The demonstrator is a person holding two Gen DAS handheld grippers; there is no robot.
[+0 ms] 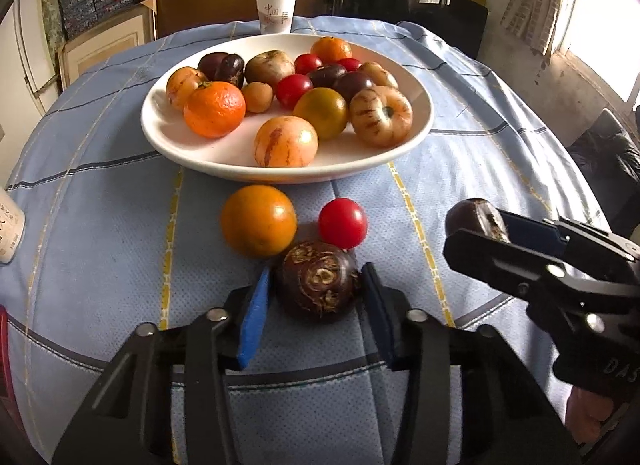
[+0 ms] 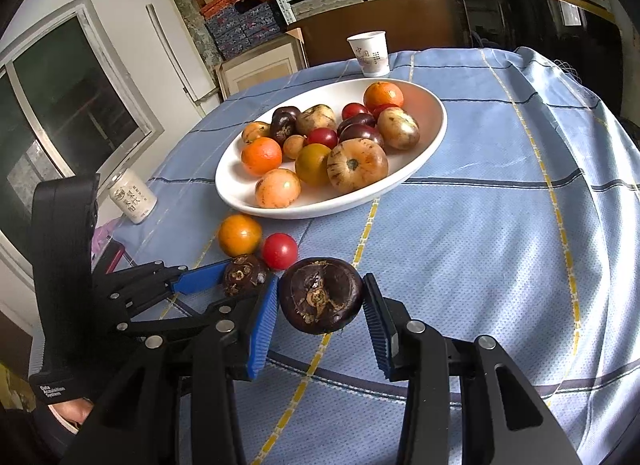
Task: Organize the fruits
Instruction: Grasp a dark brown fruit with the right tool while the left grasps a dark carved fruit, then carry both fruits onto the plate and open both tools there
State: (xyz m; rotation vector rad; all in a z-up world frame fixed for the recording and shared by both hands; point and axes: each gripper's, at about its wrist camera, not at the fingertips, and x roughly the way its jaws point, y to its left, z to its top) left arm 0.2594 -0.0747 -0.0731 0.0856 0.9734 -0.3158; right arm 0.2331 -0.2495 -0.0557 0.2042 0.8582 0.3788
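A white plate [image 1: 280, 175] [image 2: 320, 209] holds several fruits: tangerines, cherry tomatoes, striped melons and dark water chestnuts. In front of it an orange-yellow fruit [image 1: 258, 221] [image 2: 239, 235] and a red cherry tomato [image 1: 343, 223] [image 2: 280, 251] lie on the cloth. My left gripper [image 1: 317, 267] [image 2: 244, 279] is shut on a dark water chestnut [image 1: 318, 285] [image 2: 244, 275] that rests on the cloth just before those two. My right gripper [image 2: 322, 279] [image 1: 476, 221] is shut on a second water chestnut [image 2: 320, 295] [image 1: 474, 217] held to the right of the left one.
A blue checked cloth [image 2: 500, 225] covers the round table. A paper cup [image 1: 276, 13] [image 2: 370, 53] stands behind the plate. A white jar [image 2: 133, 196] stands at the table's left edge beside a red object [image 2: 114, 257]. Shelves with boxes lie beyond.
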